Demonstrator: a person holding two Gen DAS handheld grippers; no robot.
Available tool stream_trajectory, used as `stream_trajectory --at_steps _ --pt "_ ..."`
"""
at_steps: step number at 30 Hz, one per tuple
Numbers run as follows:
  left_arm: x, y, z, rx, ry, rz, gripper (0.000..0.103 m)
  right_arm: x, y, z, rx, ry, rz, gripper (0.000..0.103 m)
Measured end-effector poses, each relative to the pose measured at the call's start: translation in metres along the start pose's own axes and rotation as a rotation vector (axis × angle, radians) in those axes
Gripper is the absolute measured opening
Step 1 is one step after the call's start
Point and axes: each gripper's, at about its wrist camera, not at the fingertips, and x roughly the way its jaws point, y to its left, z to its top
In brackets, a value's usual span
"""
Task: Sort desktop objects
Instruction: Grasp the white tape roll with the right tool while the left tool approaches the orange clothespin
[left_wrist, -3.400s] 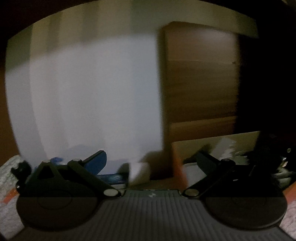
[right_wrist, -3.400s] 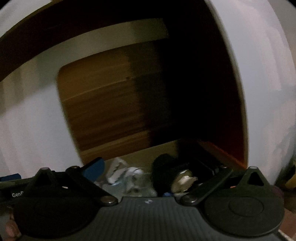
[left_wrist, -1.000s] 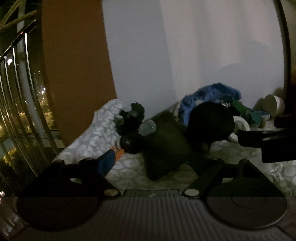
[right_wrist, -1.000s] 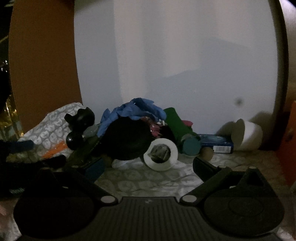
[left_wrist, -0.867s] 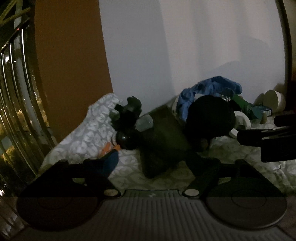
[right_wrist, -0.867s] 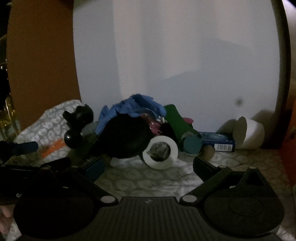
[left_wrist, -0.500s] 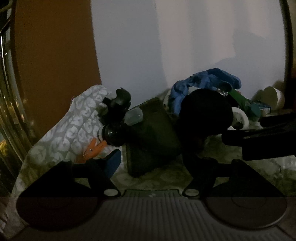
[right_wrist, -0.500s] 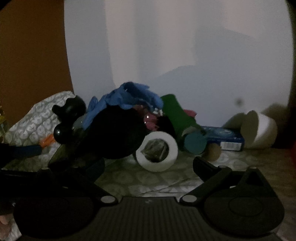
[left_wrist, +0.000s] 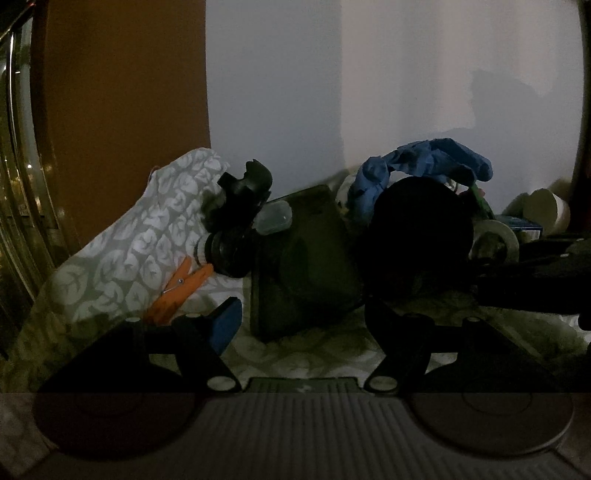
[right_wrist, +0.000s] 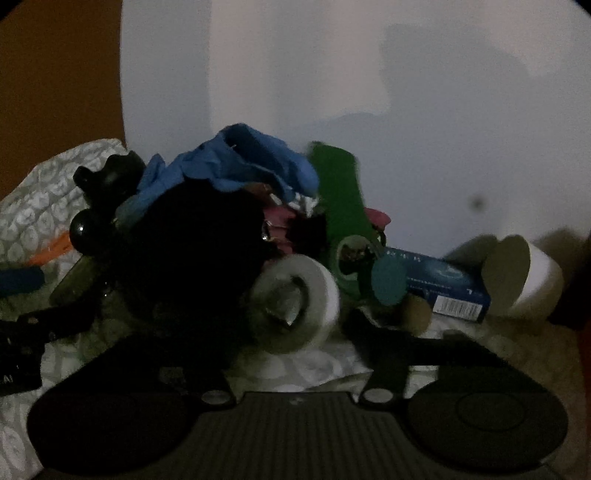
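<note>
Both views are dim, low-light exposures with visible grain. The pale wall (right_wrist: 369, 92) is the brightest surface and carries soft, broad shadows at upper right. Dark items merge into black: the round black object (left_wrist: 421, 221) shows no surface detail. The right wrist view is motion-blurred; the white tape roll (right_wrist: 295, 299) and green piece (right_wrist: 340, 184) smear. Fisheye distortion bends straight edges and blackens the corners. A dark spot (right_wrist: 479, 202) marks that lens.

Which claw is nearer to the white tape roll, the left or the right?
Right. The right claw has the white tape roll between its closing jaws. The left claw sits farther left, before the dark pouch, the roll well off to its right.
</note>
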Motion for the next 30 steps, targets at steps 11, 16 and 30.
stream_trajectory --at_steps 11,16,30 --pt "-0.002 0.0 0.001 -0.001 -0.004 0.002 0.075 -0.027 -0.005 -0.02 -0.013 -0.012 0.004 0.038" --pt "-0.001 0.001 0.001 -0.004 0.001 0.0 0.075 -0.049 -0.015 -0.035 0.031 0.006 0.048 0.038" --pt "0.005 0.003 0.002 -0.022 0.039 0.01 0.073 -0.069 -0.015 -0.042 0.055 -0.05 0.045 0.102"
